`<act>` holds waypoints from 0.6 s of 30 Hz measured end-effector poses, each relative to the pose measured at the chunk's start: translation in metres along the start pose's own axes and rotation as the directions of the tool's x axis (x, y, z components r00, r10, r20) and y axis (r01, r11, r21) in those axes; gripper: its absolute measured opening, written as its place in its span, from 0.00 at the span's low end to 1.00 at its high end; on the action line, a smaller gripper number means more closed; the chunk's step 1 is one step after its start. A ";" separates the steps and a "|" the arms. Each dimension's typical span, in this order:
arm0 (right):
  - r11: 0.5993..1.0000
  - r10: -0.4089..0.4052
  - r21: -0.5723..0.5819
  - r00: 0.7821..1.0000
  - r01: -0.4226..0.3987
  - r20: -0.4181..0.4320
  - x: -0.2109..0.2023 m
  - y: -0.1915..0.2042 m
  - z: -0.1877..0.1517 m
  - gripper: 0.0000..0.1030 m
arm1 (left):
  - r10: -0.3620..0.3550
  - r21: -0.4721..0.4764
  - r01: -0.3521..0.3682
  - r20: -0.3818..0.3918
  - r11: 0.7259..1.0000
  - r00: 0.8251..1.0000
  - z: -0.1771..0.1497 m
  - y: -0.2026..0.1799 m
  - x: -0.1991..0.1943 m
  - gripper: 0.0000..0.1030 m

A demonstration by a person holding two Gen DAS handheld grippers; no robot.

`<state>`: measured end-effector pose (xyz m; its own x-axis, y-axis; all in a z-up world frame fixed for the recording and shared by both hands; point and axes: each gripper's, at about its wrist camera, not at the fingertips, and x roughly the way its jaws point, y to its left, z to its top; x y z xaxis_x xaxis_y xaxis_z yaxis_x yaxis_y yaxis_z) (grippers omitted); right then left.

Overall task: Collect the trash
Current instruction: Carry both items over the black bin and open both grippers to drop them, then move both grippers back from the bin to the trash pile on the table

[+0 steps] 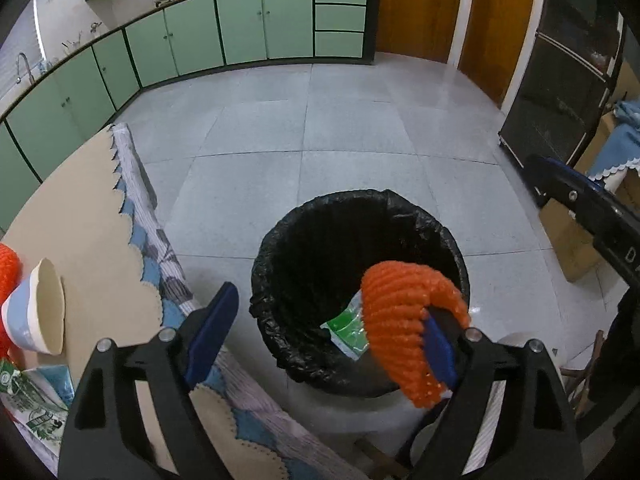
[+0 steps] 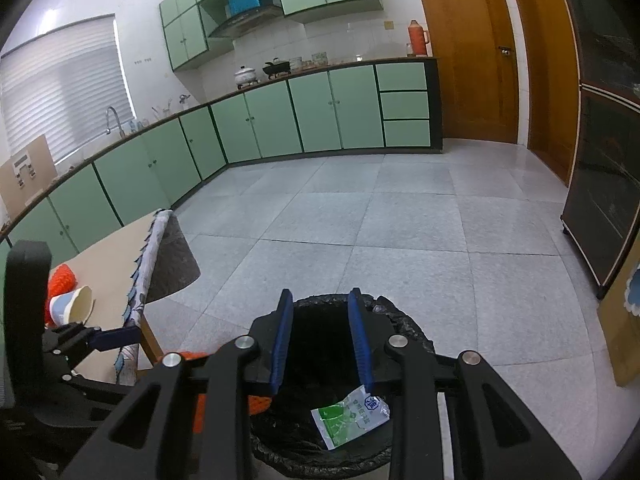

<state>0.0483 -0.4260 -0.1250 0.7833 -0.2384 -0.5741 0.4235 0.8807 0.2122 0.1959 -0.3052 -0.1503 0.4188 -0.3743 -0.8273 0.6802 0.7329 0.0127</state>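
- Hanging over the bin point(image 1: 360, 292), your left gripper point(image 1: 328, 336) has its fingers spread; the orange net point(image 1: 404, 328) clings to one finger, directly above the opening.
- Right gripper point(image 2: 322, 340) fingers part-open, empty.

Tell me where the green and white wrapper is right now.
The green and white wrapper lies inside the black-lined trash bin, below the right gripper.

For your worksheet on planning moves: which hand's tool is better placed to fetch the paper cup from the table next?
Left. The left tool is open beside the table, near the paper cup, though orange foam netting clings to one finger. The right tool sits over the bin, farther away.
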 end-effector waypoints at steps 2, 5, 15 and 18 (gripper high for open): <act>1.000 0.000 0.000 1.000 0.000 -0.001 0.001 0.001 -0.001 0.28 | 0.000 0.021 0.001 -0.025 1.000 1.000 -0.004 -0.005 0.002 0.79; 1.000 0.000 0.001 1.000 0.000 -0.001 0.001 0.001 -0.002 0.28 | 0.000 0.022 0.002 -0.078 1.000 0.997 -0.005 -0.004 0.007 0.79; 1.000 0.007 0.005 1.000 -0.007 -0.001 0.001 0.002 -0.003 0.28 | -0.079 -0.049 0.073 -0.141 0.996 0.987 -0.002 0.013 0.012 0.78; 1.000 0.006 -0.001 1.000 -0.006 0.006 -0.001 0.002 -0.003 0.28 | -0.069 -0.052 0.065 -0.097 0.997 0.993 -0.001 0.014 0.004 0.78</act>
<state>0.0470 -0.4229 -0.1258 0.7884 -0.2353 -0.5684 0.4183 0.8825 0.2149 0.2065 -0.2955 -0.1538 0.3102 -0.3673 -0.8768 0.6739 0.7355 -0.0697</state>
